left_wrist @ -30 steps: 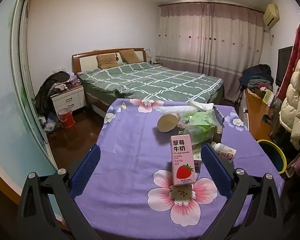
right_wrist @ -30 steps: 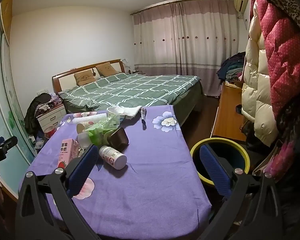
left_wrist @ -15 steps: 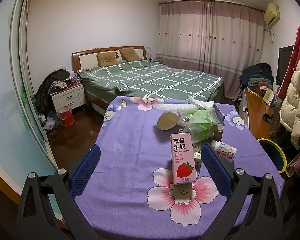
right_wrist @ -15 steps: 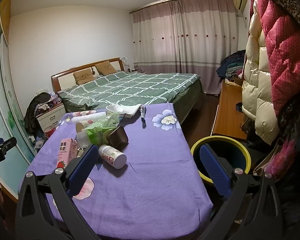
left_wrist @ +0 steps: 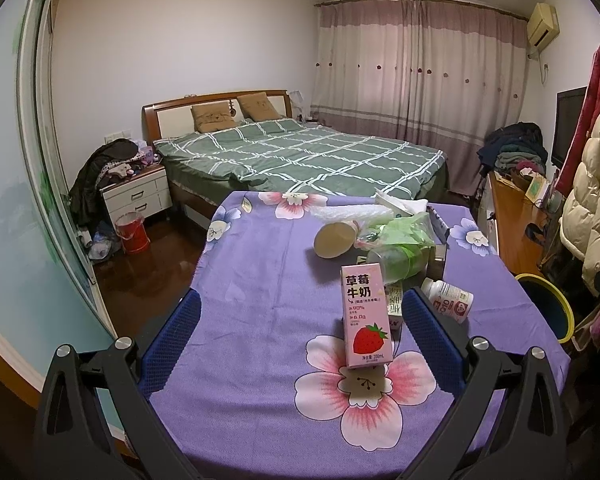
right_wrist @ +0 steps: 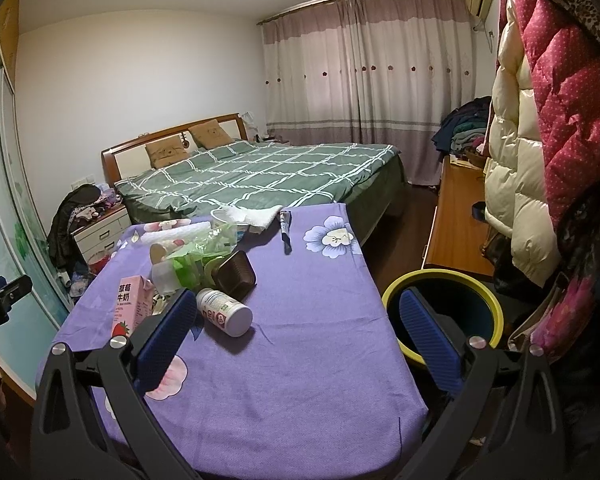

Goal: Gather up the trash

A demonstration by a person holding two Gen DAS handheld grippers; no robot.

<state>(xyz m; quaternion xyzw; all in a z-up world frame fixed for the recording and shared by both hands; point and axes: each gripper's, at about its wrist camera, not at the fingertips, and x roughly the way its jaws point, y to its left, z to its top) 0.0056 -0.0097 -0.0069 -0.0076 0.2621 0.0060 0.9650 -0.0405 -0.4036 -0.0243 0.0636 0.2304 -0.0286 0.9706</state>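
With jaws standing apart, the left gripper (left_wrist: 300, 328) is facing the upright pink strawberry-milk carton (left_wrist: 365, 320); centring on it is advisable before closing.

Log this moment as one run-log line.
task: collect trash | left gripper: open, empty | right gripper: open, empty | strawberry milk carton: upright on table | white bottle: lying | bin: beside table

The pink milk carton (left_wrist: 366, 316), standing upright near the front of the table, read "草莓牛奶" in dark characters above a strawberry picture, with "200mL" in the small print at its foot. The white bottle (left_wrist: 449, 300) lying to its right bore print too small to read.
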